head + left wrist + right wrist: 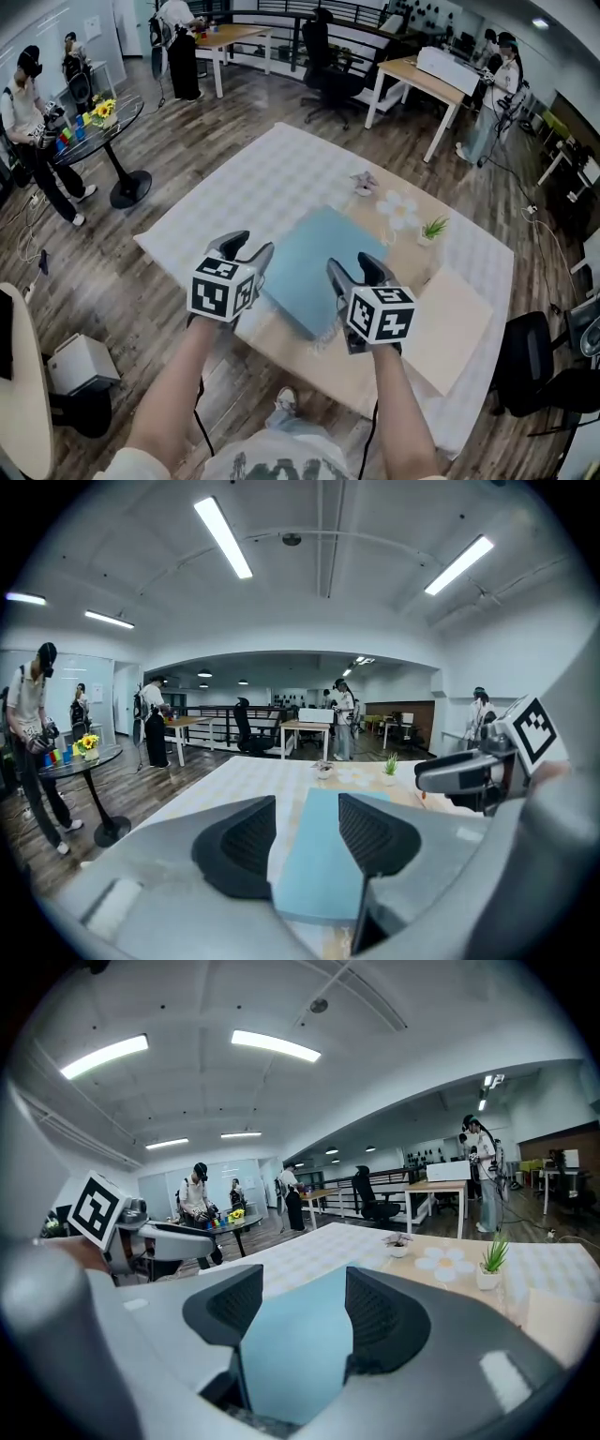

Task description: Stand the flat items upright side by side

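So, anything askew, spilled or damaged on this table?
Nothing spilled or damaged. The blue flat item lies skewed to the edges of the tabletop, and the beige panel lies flat too; neither stands upright yet. The small potted plant is upright.

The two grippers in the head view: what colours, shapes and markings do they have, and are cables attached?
The left gripper and right gripper are grey, each with two dark ribbed pads. Each carries a white cube with black square markers. A thin black cable runs under each forearm.

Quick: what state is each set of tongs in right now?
Left tongs: open, empty; blue panel lies flat beyond.
Right tongs: open, empty.
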`<state>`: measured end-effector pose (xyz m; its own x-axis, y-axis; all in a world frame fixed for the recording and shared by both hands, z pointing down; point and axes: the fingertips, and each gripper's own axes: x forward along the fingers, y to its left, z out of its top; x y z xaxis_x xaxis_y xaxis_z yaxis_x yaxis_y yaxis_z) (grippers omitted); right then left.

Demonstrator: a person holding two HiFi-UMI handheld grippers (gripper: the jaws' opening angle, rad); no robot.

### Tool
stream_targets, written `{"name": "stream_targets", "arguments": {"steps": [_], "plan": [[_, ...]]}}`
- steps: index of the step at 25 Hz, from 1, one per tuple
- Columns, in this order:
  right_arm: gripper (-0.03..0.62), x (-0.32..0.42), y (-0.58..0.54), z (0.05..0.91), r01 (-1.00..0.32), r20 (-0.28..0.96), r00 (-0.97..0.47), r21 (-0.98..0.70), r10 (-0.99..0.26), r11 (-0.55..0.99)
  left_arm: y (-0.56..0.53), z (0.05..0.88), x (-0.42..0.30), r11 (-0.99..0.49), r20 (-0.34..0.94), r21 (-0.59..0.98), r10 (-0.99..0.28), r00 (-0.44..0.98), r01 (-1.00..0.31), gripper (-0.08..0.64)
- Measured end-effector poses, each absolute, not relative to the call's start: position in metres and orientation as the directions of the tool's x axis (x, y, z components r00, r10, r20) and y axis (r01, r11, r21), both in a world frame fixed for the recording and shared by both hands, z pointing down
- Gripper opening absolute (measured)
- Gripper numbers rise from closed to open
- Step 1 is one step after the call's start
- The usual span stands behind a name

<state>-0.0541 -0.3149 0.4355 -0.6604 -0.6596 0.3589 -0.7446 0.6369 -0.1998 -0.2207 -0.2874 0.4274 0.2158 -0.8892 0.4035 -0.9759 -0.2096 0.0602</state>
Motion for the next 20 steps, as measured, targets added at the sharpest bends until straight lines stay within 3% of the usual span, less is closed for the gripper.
{"name": "stream_targets", "arguments": {"steps": [11, 20], "plan": [[0.262, -0.027, -0.375, 0.459, -0.803, 0.396, -0.594, -0.24, -0.7, 0.546, -0.367, 0.439, -0.204, -0.31, 0.452, 0.056, -0.839, 0.301, -0.949, 0.218], [0.262, 0.006, -0.388, 0.487, -0.88, 0.449, -0.473, -0.288, -0.758, 0.378, -0.408, 0.461, -0.201, -0.437, 0.512, 0.102, -0.747, 0.423, -0.894, 0.224]]}}
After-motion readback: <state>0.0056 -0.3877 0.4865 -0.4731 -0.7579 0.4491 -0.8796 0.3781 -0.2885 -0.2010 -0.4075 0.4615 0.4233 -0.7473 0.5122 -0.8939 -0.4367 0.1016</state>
